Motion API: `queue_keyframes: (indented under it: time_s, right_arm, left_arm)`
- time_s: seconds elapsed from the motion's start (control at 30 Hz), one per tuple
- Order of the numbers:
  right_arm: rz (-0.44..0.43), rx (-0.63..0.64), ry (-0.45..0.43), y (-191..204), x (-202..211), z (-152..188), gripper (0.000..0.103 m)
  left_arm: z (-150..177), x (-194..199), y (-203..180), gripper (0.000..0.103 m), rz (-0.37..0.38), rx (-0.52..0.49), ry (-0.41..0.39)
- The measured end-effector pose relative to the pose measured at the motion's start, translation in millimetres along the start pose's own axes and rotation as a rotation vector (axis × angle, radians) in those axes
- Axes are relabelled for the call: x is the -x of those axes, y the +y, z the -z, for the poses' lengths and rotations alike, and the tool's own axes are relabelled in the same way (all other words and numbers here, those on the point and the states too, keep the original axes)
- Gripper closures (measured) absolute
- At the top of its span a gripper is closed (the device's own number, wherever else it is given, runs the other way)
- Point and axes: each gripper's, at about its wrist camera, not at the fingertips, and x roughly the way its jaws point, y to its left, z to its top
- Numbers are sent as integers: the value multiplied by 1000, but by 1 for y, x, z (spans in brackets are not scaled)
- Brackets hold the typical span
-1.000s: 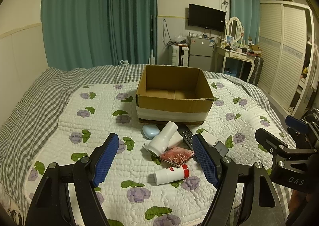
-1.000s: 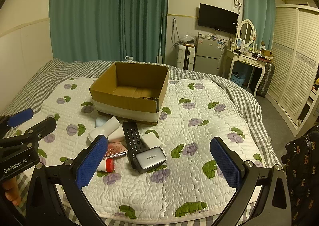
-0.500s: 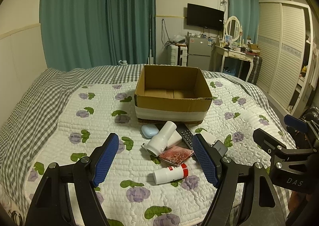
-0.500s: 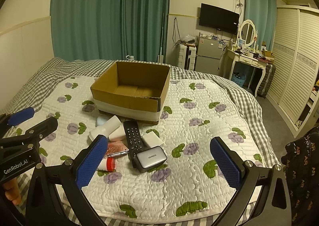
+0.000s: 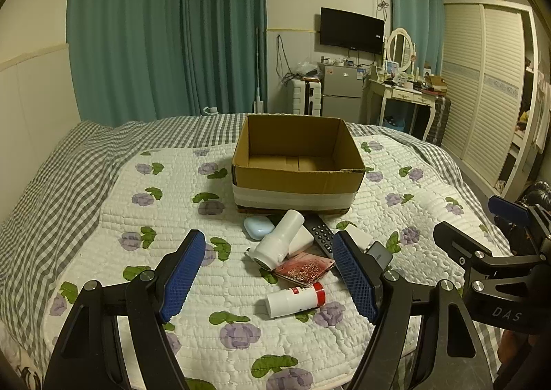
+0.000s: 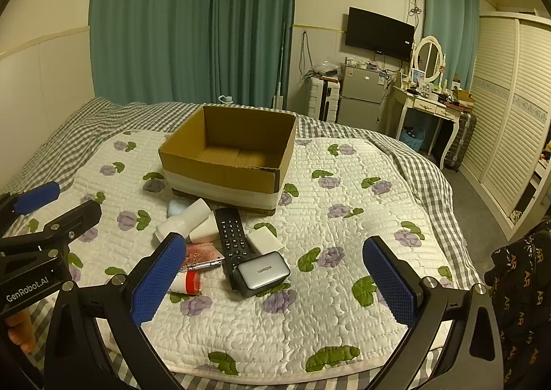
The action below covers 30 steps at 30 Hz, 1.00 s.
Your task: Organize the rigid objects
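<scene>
An open, empty cardboard box (image 5: 298, 166) (image 6: 227, 162) stands on the quilted bed. In front of it lies a pile: a white cylinder (image 5: 279, 240), a pale blue case (image 5: 257, 227), a black remote (image 6: 232, 235), a white block (image 6: 265, 240), a grey charger (image 6: 263, 271), a pink packet (image 5: 304, 269) and a small white bottle with a red cap (image 5: 294, 298). My left gripper (image 5: 268, 274) is open and empty, near side of the pile. My right gripper (image 6: 272, 281) is open and empty, near the charger.
The bed's near edge lies just below both grippers. The quilt (image 6: 344, 217) stretches right of the pile. A grey checked blanket (image 5: 69, 176) covers the left side. A dresser, small fridge and wardrobe stand beyond the bed on the right.
Both grippers have drifted slightly; the views shift a little. Nothing on the bed has moved and both grippers stay open.
</scene>
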Motion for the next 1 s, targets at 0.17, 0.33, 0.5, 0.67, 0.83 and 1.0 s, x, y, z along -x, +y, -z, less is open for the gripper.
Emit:
queue_keyframes:
  time_s: [0.17, 0.33, 0.5, 0.67, 0.83, 1.0]
  right_arm:
    - [-2, 4, 1, 2, 1, 0, 0]
    - [-2, 7, 2, 3, 1, 0, 0]
    - [3, 9, 1, 4, 1, 1, 0]
    - [1, 11, 2, 4, 1, 1, 0]
    - [2, 10, 1, 5, 1, 1, 0]
    - [1, 10, 1, 5, 1, 1, 0]
  left_arm:
    - [0, 0, 0, 24, -1, 0, 0]
    - [0, 0, 0, 24, 0, -1, 1]
    - [0, 0, 0, 24, 0, -1, 0]
    - [0, 0, 0, 24, 1, -1, 0]
    - [0, 0, 1, 24, -1, -1, 1]
    - [0, 0, 1, 24, -2, -1, 1]
